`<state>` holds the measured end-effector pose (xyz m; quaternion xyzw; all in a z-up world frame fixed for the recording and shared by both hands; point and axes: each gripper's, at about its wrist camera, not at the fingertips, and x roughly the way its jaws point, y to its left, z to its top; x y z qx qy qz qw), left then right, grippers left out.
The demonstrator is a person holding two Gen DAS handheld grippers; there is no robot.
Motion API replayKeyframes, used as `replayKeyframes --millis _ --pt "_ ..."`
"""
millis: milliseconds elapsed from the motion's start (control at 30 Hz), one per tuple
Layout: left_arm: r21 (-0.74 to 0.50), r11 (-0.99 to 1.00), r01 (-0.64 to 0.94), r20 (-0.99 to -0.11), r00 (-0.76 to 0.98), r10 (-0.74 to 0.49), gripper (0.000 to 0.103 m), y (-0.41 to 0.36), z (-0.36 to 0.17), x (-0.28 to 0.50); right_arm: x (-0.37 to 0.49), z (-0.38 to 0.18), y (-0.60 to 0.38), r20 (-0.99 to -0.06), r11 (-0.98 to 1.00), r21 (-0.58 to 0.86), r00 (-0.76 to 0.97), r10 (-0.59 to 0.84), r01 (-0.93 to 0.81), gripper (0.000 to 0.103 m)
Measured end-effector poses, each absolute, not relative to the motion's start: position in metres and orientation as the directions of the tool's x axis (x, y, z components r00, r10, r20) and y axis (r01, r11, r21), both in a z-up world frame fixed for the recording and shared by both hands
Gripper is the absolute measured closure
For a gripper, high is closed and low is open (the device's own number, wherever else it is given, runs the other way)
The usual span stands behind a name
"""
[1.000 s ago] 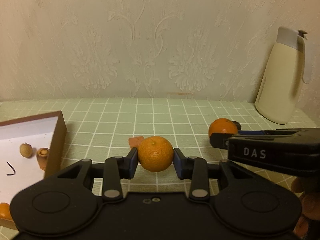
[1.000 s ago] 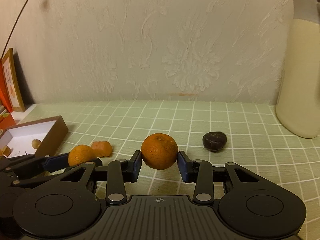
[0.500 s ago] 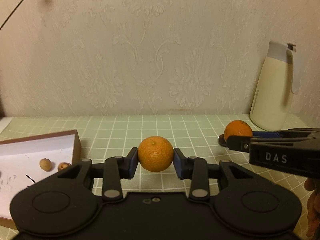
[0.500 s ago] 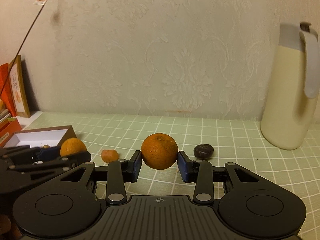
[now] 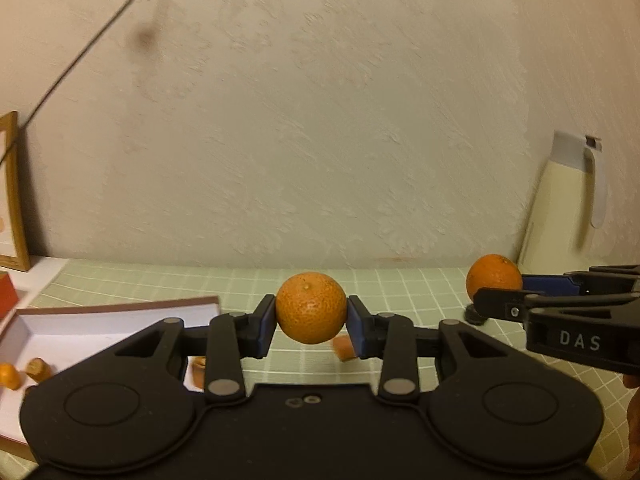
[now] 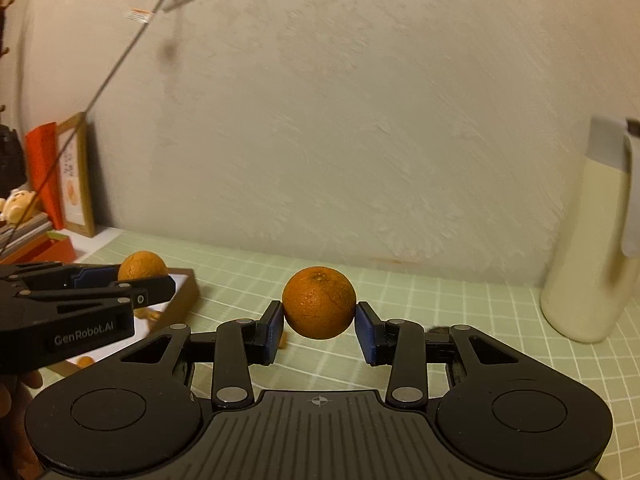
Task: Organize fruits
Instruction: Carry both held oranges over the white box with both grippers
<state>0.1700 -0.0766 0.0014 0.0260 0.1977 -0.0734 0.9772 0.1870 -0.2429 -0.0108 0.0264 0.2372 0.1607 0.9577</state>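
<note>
My left gripper (image 5: 311, 322): its blue pads are pinched on a mandarin (image 5: 311, 307) at its widest girth, one pad on each flank, the fruit carried clear above the table.
My right gripper (image 6: 319, 322): likewise clamped on a second mandarin (image 6: 319, 307), pads on opposite sides at mid-height, stem dimple up, also off the table.
How they handle: I judge both light, round and a little soft under a loose, pebbled rind. The skin gives some friction, but a ball can roll out of flat pads if I tilt or jolt. Squeezing harder would bruise or split it, so a moderate hold across the middle is what I want.
Where to hold: the equator, as now; higher or lower and the curve would push the fruit out.
Small orange piece (image 5: 343, 347): lies on the cloth just beyond my left pads; I cannot tell what fruit it is.
Box (image 5: 120, 312): a brown-walled, white-floored open box to my left, with a few small fruit pieces (image 5: 38, 368) inside. I take it for the drop place.
Dark fruit (image 5: 474, 314): mostly hidden behind the right gripper in the left view; on the checked tablecloth (image 6: 480, 300).
Thermos jug (image 6: 592, 248): cream, upright at far right near the wall, well apart from the box.
</note>
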Motion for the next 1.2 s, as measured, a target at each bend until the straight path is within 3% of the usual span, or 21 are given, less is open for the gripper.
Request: replayKeyframes --millis 800,1200 --pt "0.029 0.996 -0.079 -0.352 0.932 0.084 0.076 0.044 0.023 0.143 0.183 0.012 -0.111 -0.355 0.833 0.122 0.760 0.545 -0.540 0.064" --pt "0.012 0.977 -0.212 -0.364 0.909 0.202 0.076 0.108 0.020 0.137 0.193 0.004 -0.055 -0.369 0.789 0.110 0.712 0.597 -0.604 0.064"
